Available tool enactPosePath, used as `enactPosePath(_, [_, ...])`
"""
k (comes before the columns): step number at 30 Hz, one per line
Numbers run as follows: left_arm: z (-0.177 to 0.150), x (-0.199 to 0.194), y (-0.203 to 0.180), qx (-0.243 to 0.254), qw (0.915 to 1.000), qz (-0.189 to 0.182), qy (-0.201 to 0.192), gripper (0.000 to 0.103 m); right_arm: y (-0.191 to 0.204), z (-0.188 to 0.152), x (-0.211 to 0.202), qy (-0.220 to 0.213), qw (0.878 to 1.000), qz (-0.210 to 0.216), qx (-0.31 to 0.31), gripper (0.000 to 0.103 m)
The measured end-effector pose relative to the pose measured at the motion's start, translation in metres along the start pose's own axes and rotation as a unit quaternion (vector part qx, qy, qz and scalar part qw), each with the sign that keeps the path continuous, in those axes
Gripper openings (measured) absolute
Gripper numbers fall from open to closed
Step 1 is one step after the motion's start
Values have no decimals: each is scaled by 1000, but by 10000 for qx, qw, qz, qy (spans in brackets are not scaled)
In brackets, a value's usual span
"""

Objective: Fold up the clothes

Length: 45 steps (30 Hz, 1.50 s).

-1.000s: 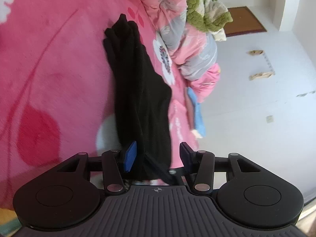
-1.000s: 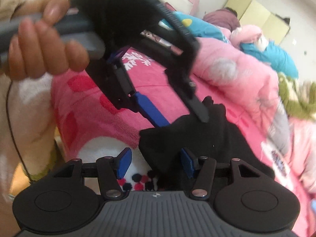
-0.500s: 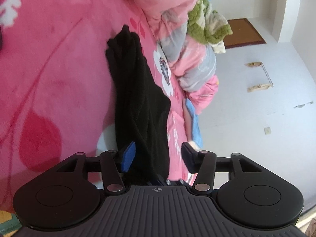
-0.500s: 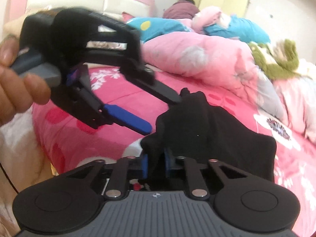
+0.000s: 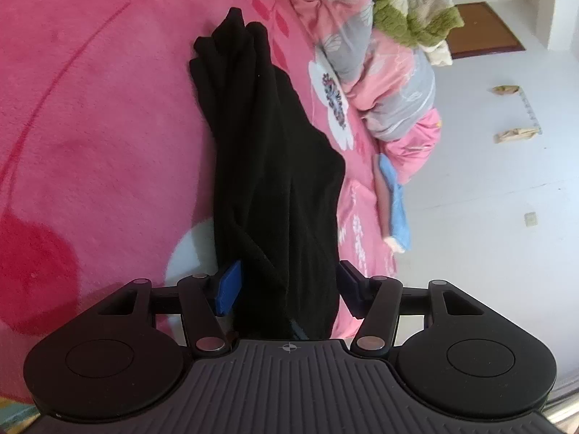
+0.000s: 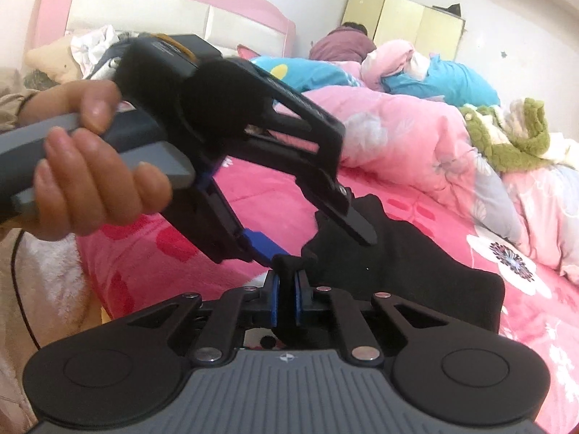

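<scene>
A black garment [image 5: 267, 166] lies bunched in a long strip on the pink bed cover [image 5: 90, 108]. In the left wrist view it runs away from me, passing between the spread fingers of my left gripper [image 5: 287, 284], which do not press it. In the right wrist view my right gripper [image 6: 286, 298] is closing, its blue pads pinching a raised fold at the near edge of the black garment [image 6: 416, 271]. A hand [image 6: 83, 181] holds the left gripper [image 6: 315, 244] just above that fold, jaws apart.
A pink and grey quilt [image 6: 398, 133] and a green fluffy blanket [image 6: 514, 137] are piled along the bed's far side. Blue pillows [image 6: 452, 79] and a person lying down [image 6: 340, 43] are behind. White floor [image 5: 488, 199] lies beyond the bed's edge.
My right gripper has gone from wide apart to closed on a fold of the black garment. The left gripper's jaws have widened and it has shifted above the cloth.
</scene>
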<state>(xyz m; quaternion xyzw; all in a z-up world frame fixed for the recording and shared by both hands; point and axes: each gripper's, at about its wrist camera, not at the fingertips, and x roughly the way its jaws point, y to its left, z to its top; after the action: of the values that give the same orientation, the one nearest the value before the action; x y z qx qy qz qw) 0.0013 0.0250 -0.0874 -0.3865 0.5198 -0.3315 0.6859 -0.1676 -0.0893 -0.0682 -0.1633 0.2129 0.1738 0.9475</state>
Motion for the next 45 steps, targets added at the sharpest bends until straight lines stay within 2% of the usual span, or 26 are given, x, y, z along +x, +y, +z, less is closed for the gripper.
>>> enactPosePath(6, [-2, -17, -17, 71, 9994, -103, -317, 56, -31, 3, -17, -358, 9973, -26, 643, 6])
enactPosePath(8, [-3, -24, -25, 154, 9987, -164, -462, 56, -58, 6, -25, -475, 9915, 64, 1211, 5])
enactPosePath(10, [-4, -29, -34, 340, 9974, -233, -586, 56, -91, 8, -32, -574, 9800, 220, 1891, 4])
enactPosePath(15, [-8, -38, -47, 767, 9937, -301, -760, 56, -172, 10, -44, -739, 9374, 699, 3329, 4])
enactPosePath(18, [-7, -40, -47, 809, 9927, -350, -821, 56, -201, 10, -47, -776, 9160, 965, 3816, 4])
enactPosePath(22, [4, -38, -45, 555, 9933, -452, -905, 56, -213, 12, -50, -837, 9045, 1168, 4015, 2])
enactPosePath(25, [12, -35, -44, 403, 9933, -578, -912, 56, -211, 14, -51, -841, 9053, 1255, 3970, 2])
enactPosePath(31, [15, -30, -38, 363, 9945, -447, -877, 57, -202, 7, -47, -669, 9094, 1318, 3887, 2])
enactPosePath(34, [16, -30, -31, 283, 9948, -401, -893, 57, -202, -3, -45, -483, 9057, 1283, 4011, 6])
enactPosePath(35, [16, -30, -29, 265, 9948, -393, -900, 57, -203, -8, -44, -425, 9028, 1268, 4088, 15])
enactPosePath(36, [17, -30, -27, 259, 9948, -393, -903, 57, -205, -12, -43, -367, 8997, 1252, 4165, 36])
enactPosePath(37, [17, -29, -27, 262, 9949, -387, -896, 57, -205, -17, -42, -313, 8959, 1219, 4261, 47])
enactPosePath(38, [18, -28, -27, 286, 9949, -387, -883, 57, -205, -23, -40, -246, 8919, 1190, 4356, 57])
enactPosePath(39, [18, -27, -27, 310, 9950, -387, -870, 57, -202, -27, -37, -165, 8894, 1214, 4404, 58])
enactPosePath(42, [19, -24, -29, 422, 9948, -403, -838, 57, -191, -36, -27, 89, 8875, 1357, 4402, 58])
enactPosePath(43, [19, -24, -30, 474, 9946, -418, -827, 57, -184, -35, -23, 123, 8932, 1378, 4279, 58])
enactPosePath(44, [18, -23, -30, 501, 9945, -410, -821, 58, -177, -32, -20, 143, 9003, 1388, 4123, 55])
enactPosePath(45, [18, -23, -30, 528, 9945, -402, -814, 58, -169, -30, -17, 163, 9071, 1398, 3966, 41])
